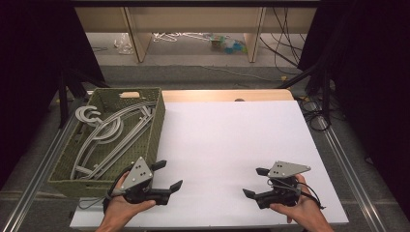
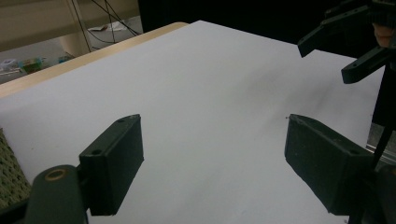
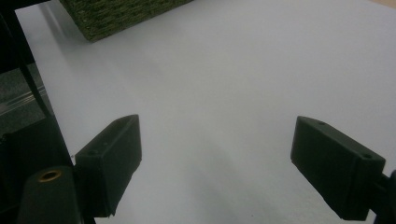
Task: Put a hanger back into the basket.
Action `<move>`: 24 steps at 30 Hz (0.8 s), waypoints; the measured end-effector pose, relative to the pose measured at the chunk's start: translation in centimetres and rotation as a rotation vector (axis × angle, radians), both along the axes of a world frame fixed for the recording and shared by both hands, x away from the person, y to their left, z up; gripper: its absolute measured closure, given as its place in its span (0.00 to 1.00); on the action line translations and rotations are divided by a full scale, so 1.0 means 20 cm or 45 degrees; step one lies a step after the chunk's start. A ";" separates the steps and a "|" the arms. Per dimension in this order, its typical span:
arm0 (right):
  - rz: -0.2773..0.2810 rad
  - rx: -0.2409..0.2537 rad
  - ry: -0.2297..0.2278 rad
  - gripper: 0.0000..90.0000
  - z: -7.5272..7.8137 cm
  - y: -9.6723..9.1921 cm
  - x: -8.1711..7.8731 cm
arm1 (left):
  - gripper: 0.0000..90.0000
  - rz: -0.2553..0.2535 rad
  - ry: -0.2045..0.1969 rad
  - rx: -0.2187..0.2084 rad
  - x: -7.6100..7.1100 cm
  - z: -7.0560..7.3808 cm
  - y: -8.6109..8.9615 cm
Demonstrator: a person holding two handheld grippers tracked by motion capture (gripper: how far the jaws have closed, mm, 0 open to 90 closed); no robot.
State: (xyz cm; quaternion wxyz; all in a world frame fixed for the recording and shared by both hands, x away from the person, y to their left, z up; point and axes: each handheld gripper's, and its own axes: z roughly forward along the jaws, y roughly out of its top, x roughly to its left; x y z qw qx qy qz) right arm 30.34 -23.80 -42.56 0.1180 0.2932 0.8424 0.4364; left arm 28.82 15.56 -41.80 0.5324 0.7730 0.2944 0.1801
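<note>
Now, basket point(image 1: 72, 180): green, at the sheet's left edge, grey hangers point(image 1: 109, 135) lying inside it.
Left gripper point(image 1: 169, 175): you hold it just right of the basket's near corner, jaws wide, nothing between.
Right gripper point(image 1: 255, 182): well right of the basket, jaws wide, empty.

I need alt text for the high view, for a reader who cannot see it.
Two hands hold open black two-jaw grippers, left gripper and right gripper, low over a white table. At the left edge stands a green woven basket holding grey plastic hangers.
</note>
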 end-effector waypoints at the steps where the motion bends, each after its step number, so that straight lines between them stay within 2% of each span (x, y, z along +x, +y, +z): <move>1: 0.005 -0.004 0.005 0.19 0.00 0.00 0.00 | 0.22 0.006 -0.001 0.007 0.00 -0.01 0.00; 4: 0.000 -0.007 -0.020 0.19 0.00 0.00 -0.02 | 0.21 0.006 -0.019 0.013 -0.01 -0.03 0.01; 5: 0.004 -0.002 -0.010 0.19 0.01 0.01 -0.03 | 0.21 0.009 -0.020 0.008 -0.02 -0.04 0.01; 8: -0.004 0.017 -0.040 0.19 0.02 0.01 -0.05 | 0.21 0.034 -0.012 -0.024 -0.02 -0.06 0.03; 10: -0.009 0.025 -0.035 0.19 0.02 0.02 -0.06 | 0.21 0.049 -0.004 -0.047 -0.03 -0.07 0.04; 12: -0.014 0.034 -0.048 0.19 0.01 0.02 -0.08 | 0.21 0.048 -0.017 -0.026 -0.03 -0.07 0.04; 13: -0.013 0.040 -0.032 0.19 0.01 0.02 -0.08 | 0.21 0.042 -0.015 -0.028 -0.04 -0.07 0.04; 14: -0.018 0.040 -0.055 0.19 0.00 0.01 -0.09 | 0.21 0.038 -0.010 -0.019 -0.04 -0.07 0.04; 15: -0.023 0.041 -0.040 0.19 0.00 0.01 -0.09 | 0.21 0.034 -0.003 -0.030 -0.05 -0.07 0.03; 19: -0.027 0.056 -0.040 0.19 -0.01 0.01 -0.12 | 0.20 0.019 -0.024 -0.016 -0.06 -0.07 0.03; 21: -0.027 0.061 -0.056 0.19 -0.01 0.01 -0.13 | 0.20 0.013 -0.030 -0.013 -0.06 -0.07 0.03; 22: -0.027 0.067 -0.041 0.19 -0.01 0.01 -0.13 | 0.20 0.007 -0.032 -0.024 -0.05 -0.07 0.03; 23: -0.022 0.071 -0.067 0.19 -0.01 0.01 -0.13 | 0.20 0.014 -0.033 -0.015 -0.06 -0.07 0.04; 24: -0.018 0.066 -0.058 0.19 -0.01 0.01 -0.13 | 0.20 0.022 -0.025 -0.027 -0.06 -0.07 0.04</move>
